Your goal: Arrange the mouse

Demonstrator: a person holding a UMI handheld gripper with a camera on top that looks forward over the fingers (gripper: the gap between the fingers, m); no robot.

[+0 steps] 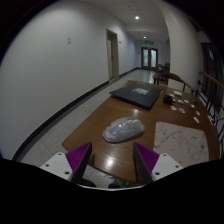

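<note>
To your left runs a long corridor (pixel 110 50) with pale walls and a tiled floor, ending in double doors (pixel 150 57) far off. Ahead of you stands a brown wooden table (pixel 105 120). On it, going left to right, you have the mouse (pixel 124 128), pale and translucent-looking, lying just ahead of your claw and a little left of the mid-line; beyond it a dark closed laptop (pixel 136 96); then a round whitish mat (pixel 180 143) right of the mouse, close beside it. Farther back on the right sit small items too blurred to name, and chairs (pixel 172 78) by the table's far end. No writing can be read anywhere. Your gripper (pixel 113 158) holds nothing: its 2 purple pads (pixel 79 157) stand well apart, short of the mouse, touching nothing.
</note>
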